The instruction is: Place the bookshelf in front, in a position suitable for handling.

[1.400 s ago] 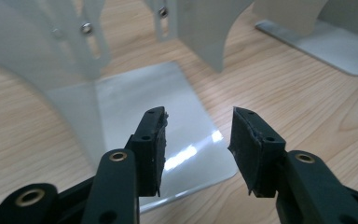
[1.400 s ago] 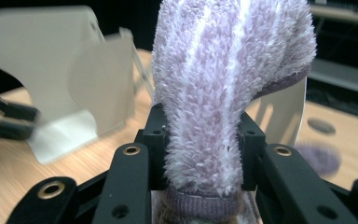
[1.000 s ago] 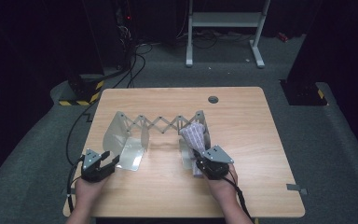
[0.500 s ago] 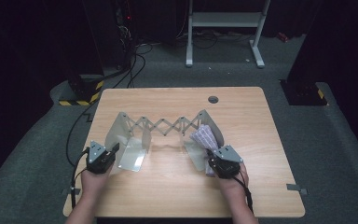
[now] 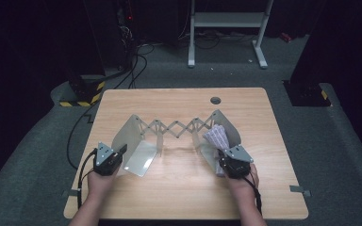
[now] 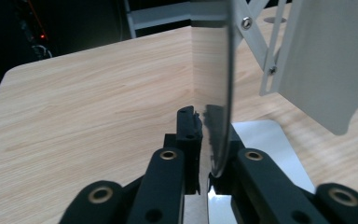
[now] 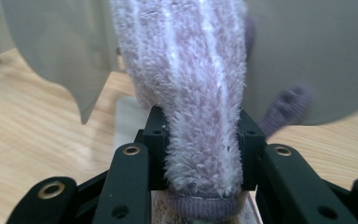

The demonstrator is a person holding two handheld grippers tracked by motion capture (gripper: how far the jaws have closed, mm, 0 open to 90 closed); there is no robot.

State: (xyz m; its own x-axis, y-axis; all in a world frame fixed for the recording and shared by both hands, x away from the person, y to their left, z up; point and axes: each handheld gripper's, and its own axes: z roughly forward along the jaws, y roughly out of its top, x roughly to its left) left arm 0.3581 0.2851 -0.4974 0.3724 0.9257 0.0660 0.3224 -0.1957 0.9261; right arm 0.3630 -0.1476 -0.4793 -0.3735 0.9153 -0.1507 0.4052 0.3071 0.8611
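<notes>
Fuzzy lilac sock [image 7: 196, 93] clamped in right hand-held gripper [image 7: 199, 154]; left hand-held gripper [image 6: 209, 144] pinches metal plate [image 6: 216, 84] edge-on.

The tabletop [image 5: 179, 188] is pale wood-grain laminate, smooth with a soft satin sheen. The expanding rack [image 5: 174, 129] on it looks like thin sheet metal: its end panels are smooth, matt silver-grey, the flat base plate [image 6: 265, 140] is glossy enough to mirror, and its scissor bars are joined by small shiny rivets. The sock [image 7: 191, 93] is fluffy lilac cloth with a rough, fuzzy pile and paler stripes, while each claw is matt black plastic set with brass-coloured eyelets.
</notes>
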